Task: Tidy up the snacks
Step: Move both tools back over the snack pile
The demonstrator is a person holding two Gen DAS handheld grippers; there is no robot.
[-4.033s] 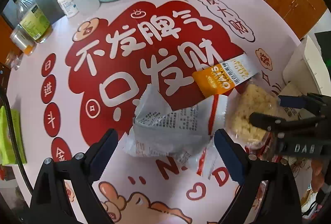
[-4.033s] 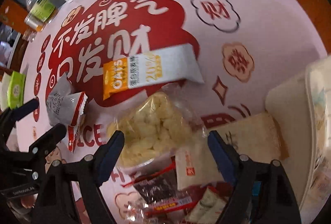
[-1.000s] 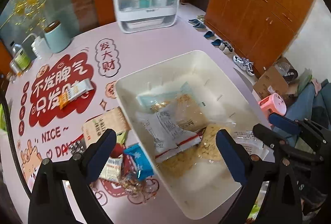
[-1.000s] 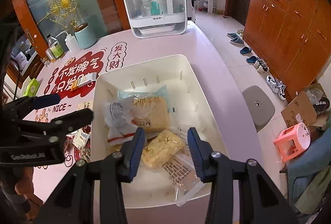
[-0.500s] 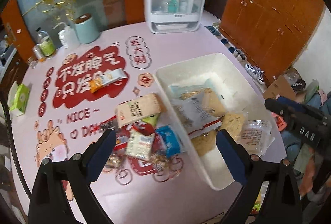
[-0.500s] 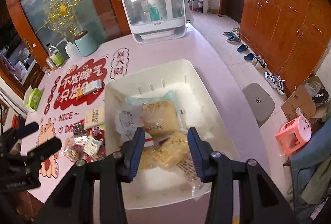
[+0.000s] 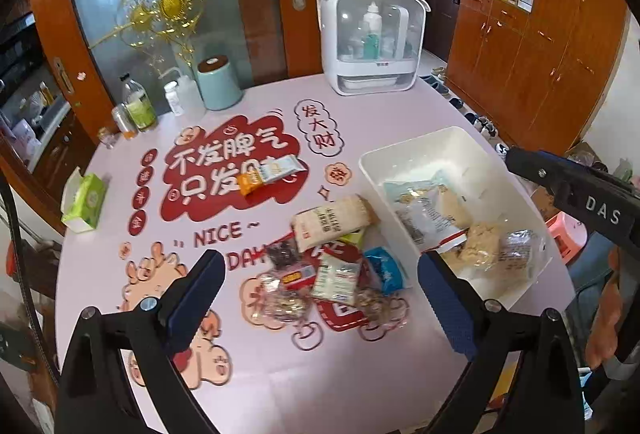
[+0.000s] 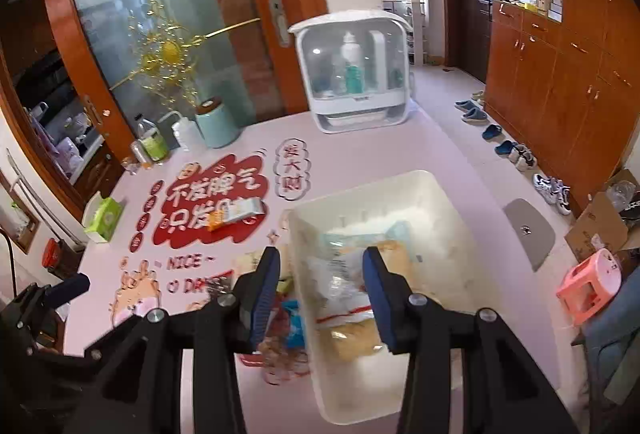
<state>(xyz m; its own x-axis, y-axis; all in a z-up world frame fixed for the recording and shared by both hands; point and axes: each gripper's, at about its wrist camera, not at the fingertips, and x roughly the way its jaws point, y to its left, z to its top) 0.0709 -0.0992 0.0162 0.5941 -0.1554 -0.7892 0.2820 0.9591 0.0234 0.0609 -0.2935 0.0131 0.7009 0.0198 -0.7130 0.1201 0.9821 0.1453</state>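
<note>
Both tools high above the table (image 7: 256, 386), nothing in either; left gripper (image 7: 320, 298) spread wide, empty; right gripper (image 8: 320, 294) jaws apart w/ a narrower gap, also empty, hovering over the near-left edge of the white bin (image 8: 476, 238).

Bin sits on the right side of the table; already holds several packs: pale blue-edged pack at the far end, clear bags of yellowish puffed pieces (image 7: 484, 246) nearer. Rest of the snacks in a loose pile (image 7: 332, 266) just left of the bin: long beige pack (image 7: 332, 224) on top at the far side, blue pack (image 7: 386, 270) touching the bin wall side, white sachet, dark red pack, clear crinkly bags at the near edge. One orange-white oat bar (image 7: 272, 173) lies apart, farther left on the red print.

Handling, my guess: all light, soft film packs; slippery and crinkly; contents (puffs, crackers) crush easily, so pinch gently. Best hold prob. the flat sealed end or a raised corner, not the belly; beige pack is on top & most exposed, so easiest next; oat bar is stiffer, take it across the short width.
</note>
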